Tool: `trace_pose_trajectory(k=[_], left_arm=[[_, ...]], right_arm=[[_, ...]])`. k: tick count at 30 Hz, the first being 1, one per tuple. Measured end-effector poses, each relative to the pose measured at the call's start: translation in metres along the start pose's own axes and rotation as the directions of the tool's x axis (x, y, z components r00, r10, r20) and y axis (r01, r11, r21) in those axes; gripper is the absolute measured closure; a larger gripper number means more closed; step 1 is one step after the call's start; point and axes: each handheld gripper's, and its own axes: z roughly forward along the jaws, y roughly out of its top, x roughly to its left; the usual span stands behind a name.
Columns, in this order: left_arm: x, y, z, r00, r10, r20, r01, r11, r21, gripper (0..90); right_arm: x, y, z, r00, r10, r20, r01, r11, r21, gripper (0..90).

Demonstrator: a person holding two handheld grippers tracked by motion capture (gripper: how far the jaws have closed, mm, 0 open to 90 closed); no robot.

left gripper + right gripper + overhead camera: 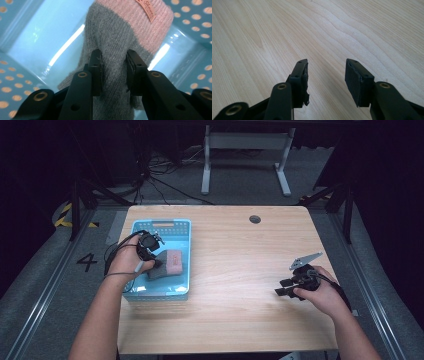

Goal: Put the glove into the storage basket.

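A grey knitted glove with a pink cuff [168,264] lies in the blue perforated basket [165,225] at the table's left. My left gripper [158,263] reaches down into the basket, its jaws pressed on a fold of the glove [117,37] at the grey part. The pink cuff carries a small label [147,8]. My right gripper [281,287] rests low over the bare wood at the table's right side, open, with only the tabletop [317,30] between its fingers [355,81].
The wooden table [240,255] has a round cable hole [255,219] near its far edge. A white desk frame [245,150] and cables stand on the floor beyond. Black frame posts flank the table.
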Motion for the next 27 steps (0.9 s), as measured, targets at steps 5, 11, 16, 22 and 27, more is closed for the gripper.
trace_pose_trajectory(k=[5, 11, 16, 22, 27], left_arm=[[0.003, 0.001, 0.011, 0.9997, 0.001, 0.023, -0.002, 1.0, 0.002, 69.8], [0.006, 0.002, 0.017, 0.9981, 0.011, 0.061, -0.011, 0.9999, 0.005, 68.4], [0.009, 0.003, 0.025, 0.9977, 0.023, 0.064, -0.023, 0.9997, 0.004, 66.8], [0.006, 0.003, 0.025, 0.9993, 0.007, 0.036, -0.007, 0.9996, -0.027, 57.3], [0.002, 0.003, 0.016, 0.9999, 0.013, -0.006, -0.013, 0.9975, -0.07, 50.0]], right_arm=[[0.001, 0.0, 0.0, 1.0, -0.008, -0.002, 0.008, 1.0, -0.003, 53.2], [0.001, 0.001, 0.001, 0.9999, -0.014, 0.0, 0.014, 1.0, -0.008, 52.5], [0.001, 0.001, 0.0, 0.9999, -0.011, -0.002, 0.011, 1.0, -0.013, 52.3], [0.001, 0.001, -0.002, 0.9998, -0.017, 0.009, 0.018, 1.0, -0.018, 51.0], [0.002, 0.004, -0.003, 0.9996, -0.026, 0.014, 0.026, 0.999, -0.026, 50.3]])
